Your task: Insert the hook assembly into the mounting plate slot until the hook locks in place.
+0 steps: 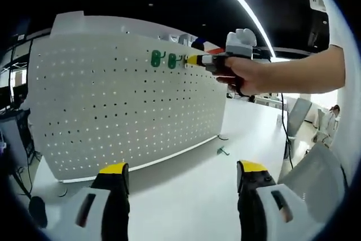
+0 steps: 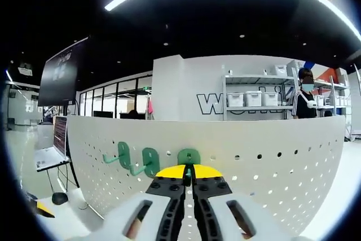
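Note:
A white pegboard (image 1: 124,105) stands upright on the white table (image 1: 186,196). Two green hooks (image 1: 155,58) hang side by side in its top rows. Just right of them, my right gripper (image 1: 194,59), held in a person's hand, presses a third green hook against the board. In the right gripper view that third hook (image 2: 189,156) sits at the tips of my right gripper (image 2: 189,171), whose yellow-tipped jaws are shut on it, with the hung hooks (image 2: 135,159) to its left. My left gripper (image 1: 183,169) hangs open low over the table, nothing between its jaws.
A loose green hook (image 1: 223,150) lies on the table by the board's right end. A grey chair (image 1: 316,173) stands at the right. Behind the board are shelves with white bins (image 2: 254,99), a person (image 2: 305,99), and a laptop (image 2: 48,156) at the left.

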The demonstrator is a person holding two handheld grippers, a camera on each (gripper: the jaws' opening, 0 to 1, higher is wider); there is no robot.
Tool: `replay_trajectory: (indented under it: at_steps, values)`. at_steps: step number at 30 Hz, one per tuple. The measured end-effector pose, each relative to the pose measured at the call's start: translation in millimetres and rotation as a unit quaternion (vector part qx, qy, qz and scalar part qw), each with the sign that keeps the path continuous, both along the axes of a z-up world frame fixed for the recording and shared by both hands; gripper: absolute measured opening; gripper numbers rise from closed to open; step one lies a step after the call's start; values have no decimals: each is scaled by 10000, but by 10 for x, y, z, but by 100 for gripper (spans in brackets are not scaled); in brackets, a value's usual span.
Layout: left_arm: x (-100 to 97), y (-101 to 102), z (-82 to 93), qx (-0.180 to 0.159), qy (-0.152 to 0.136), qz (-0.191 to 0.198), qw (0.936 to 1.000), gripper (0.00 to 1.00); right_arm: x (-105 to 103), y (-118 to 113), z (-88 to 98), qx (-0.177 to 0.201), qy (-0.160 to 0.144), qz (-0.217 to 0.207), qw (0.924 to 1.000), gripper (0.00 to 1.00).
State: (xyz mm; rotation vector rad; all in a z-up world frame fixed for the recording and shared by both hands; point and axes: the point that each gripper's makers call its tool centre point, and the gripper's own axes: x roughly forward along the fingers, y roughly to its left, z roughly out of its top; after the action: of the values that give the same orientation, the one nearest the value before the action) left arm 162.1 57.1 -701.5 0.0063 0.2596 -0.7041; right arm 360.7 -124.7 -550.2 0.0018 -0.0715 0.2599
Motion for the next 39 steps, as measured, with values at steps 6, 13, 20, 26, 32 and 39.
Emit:
replay_trajectory:
  at_steps: [6,13,20,26,32,39]
  values:
    - [-43,6,-30,79,24,-47,10000,80,14,-3,-1,43,-29,-85,10000,1]
    - [-62,78,-104,67,119,9,9999,80,17,-6,-9,87,-70,-232,9997,1]
    - [-91,110,-165,68,187,17,9998,80,24,7,-14,83,-147,-489,9987,1]
    - [-91,128,-195,36,242,63,9997,80,26,-8,-52,-288,-191,-763,9965,1]
    - [-98,150,-222,55,276,60,9996,79,27,-3,-29,113,-269,-932,9952,1]
    - [-117,165,-253,43,313,94,9995,79,25,-4,-32,125,-284,-956,9949,1]
